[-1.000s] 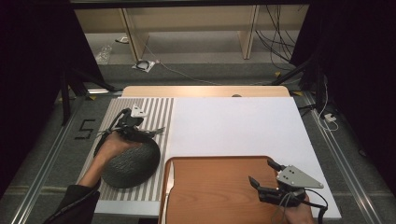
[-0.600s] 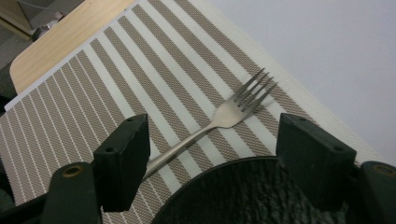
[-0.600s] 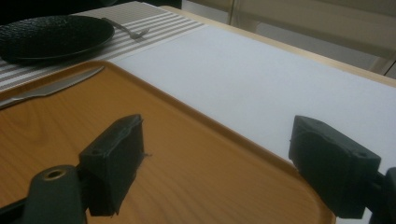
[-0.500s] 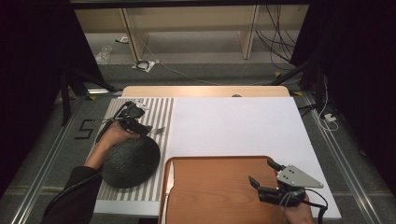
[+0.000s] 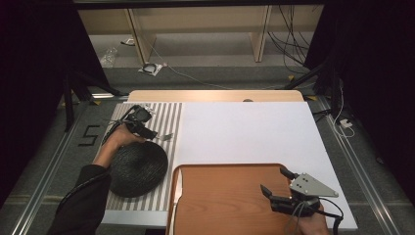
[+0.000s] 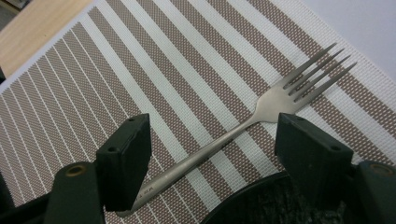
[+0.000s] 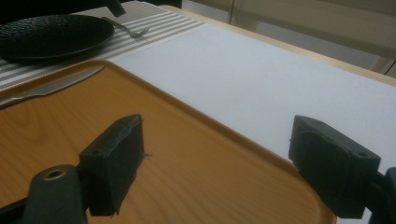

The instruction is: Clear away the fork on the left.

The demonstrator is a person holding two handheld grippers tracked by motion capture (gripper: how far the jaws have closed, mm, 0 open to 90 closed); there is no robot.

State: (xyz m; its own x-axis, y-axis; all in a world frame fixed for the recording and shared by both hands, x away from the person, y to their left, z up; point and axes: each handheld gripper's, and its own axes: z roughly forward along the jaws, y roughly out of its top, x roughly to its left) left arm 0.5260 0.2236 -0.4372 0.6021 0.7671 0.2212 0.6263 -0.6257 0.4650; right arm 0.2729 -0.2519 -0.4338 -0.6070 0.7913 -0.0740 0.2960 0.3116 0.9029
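While your left tool (image 5: pixel 147 128) hovers over the fork (image 6: pixel 243 128), the step in hand is the reach, not yet the grasp.

Fork lies flat on the striped mat (image 5: pixel 166 115), just beyond the rim of the black plate (image 5: pixel 137 169), tines pointing toward the white sheet (image 5: pixel 244 132). Left tool: jaws spread wide, straddling the handle, pads clear of the metal; nothing gripped. Right tool (image 5: pixel 284 188): released, parked over the wooden tray (image 5: pixel 225 196), where a knife (image 7: pixel 46 88) lies near the tray's left edge. Next move, by my reading: lower until the pads flank the thin handle, then pinch. Keep clear of the plate rim; a flat handle may slip or pivot.
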